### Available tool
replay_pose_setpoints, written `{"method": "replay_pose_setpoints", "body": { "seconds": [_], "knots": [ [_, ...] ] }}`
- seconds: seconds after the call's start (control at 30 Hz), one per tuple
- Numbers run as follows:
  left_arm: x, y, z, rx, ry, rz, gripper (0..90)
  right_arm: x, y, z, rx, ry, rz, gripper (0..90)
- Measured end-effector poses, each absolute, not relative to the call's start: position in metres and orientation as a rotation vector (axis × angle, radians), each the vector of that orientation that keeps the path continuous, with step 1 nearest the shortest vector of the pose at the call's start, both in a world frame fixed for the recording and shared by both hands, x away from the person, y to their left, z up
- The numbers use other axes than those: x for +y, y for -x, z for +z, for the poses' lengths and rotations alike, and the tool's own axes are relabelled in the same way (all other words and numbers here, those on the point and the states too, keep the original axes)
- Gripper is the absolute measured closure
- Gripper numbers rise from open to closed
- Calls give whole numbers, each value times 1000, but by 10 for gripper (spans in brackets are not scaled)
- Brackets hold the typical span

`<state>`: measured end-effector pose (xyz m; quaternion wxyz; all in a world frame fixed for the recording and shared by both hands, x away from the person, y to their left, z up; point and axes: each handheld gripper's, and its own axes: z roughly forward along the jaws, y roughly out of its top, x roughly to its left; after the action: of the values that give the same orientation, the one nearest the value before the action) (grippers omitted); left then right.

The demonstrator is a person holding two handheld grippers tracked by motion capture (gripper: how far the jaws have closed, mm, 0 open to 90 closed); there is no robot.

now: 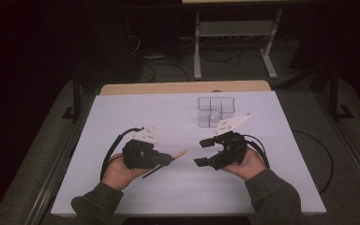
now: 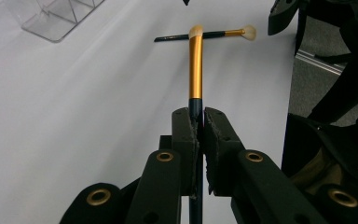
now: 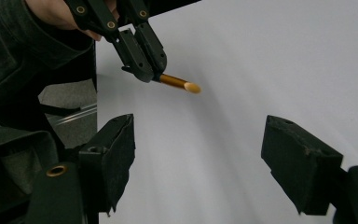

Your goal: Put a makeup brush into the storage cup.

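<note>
My left gripper [image 1: 168, 158] [image 2: 199, 122] is shut on the dark handle of a makeup brush [image 2: 196, 65] with a gold ferrule and a pale tip. The brush [image 1: 180, 153] points right, toward my right gripper [image 1: 199, 152]. In the right gripper view the left gripper [image 3: 145, 65] and the brush tip [image 3: 191, 87] lie beyond my right gripper [image 3: 203, 144], which is open with only white table between its jaws. A second brush [image 2: 205, 34] lies crosswise on the table past the held brush's tip.
A clear plastic organiser [image 1: 215, 111] [image 2: 51, 18] with several compartments stands at the back of the white table sheet [image 1: 136, 112]. A wooden strip [image 1: 183, 87] runs along the table's far edge. Beyond it are dark floor, cables and a metal frame [image 1: 234, 42].
</note>
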<state>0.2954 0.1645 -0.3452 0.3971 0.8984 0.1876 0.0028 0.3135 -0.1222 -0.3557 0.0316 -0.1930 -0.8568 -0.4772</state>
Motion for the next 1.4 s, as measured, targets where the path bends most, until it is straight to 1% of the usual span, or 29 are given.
{"method": "replay_pose_setpoints", "body": {
  "seconds": [0.4, 0.7, 0.87, 1.2, 1.4],
  "knots": [
    [157, -291, -346, 410, -2288, 23, 832, -113, -315, -360, -2609, 553, -1449, 293],
    [153, -291, -349, 379, -2295, 33, 832, -109, -316, -362, -2602, 525, -1429, 367],
    [149, -289, -349, 360, -2294, 28, 832, -107, -316, -363, -2592, 505, -1418, 431],
    [143, -287, -351, 310, -2315, 10, 832, -105, -318, -368, -2572, 447, -1389, 607],
    [141, -286, -352, 299, -2315, 7, 832, -103, -318, -369, -2565, 410, -1384, 689]
  ]
}}
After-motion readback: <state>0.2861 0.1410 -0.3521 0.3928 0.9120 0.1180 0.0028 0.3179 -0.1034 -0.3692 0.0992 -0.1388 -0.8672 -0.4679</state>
